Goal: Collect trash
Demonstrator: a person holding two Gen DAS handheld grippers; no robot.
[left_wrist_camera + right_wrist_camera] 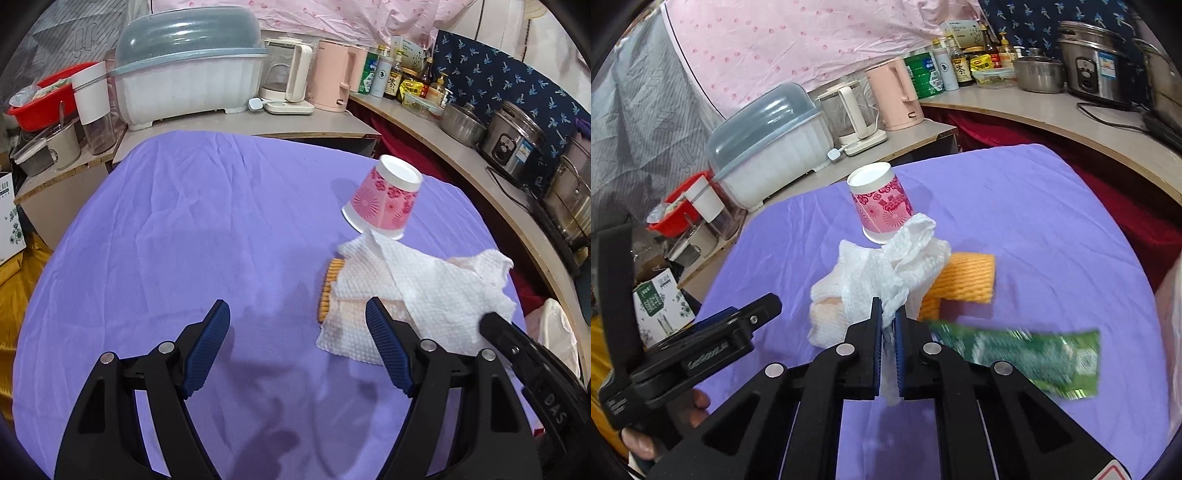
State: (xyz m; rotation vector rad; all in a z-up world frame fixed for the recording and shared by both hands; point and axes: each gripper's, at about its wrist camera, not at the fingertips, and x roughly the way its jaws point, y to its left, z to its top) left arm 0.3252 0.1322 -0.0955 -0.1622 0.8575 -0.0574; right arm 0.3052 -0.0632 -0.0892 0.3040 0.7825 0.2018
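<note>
The right gripper (888, 317) is clamped on the white tissue (886, 273); the pink cup (881, 206) stands at its 12 o'clock. The left gripper (297, 314) is spread apart above the desk (184, 229).

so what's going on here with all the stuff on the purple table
A person is clearing trash off the purple tablecloth with two tools. The right hand-held gripper is shut on a crumpled white paper towel. The left hand-held gripper is open and holds nothing. Still on the cloth: an upside-down pink paper cup, an orange foam sleeve and a green wrapper.
</note>
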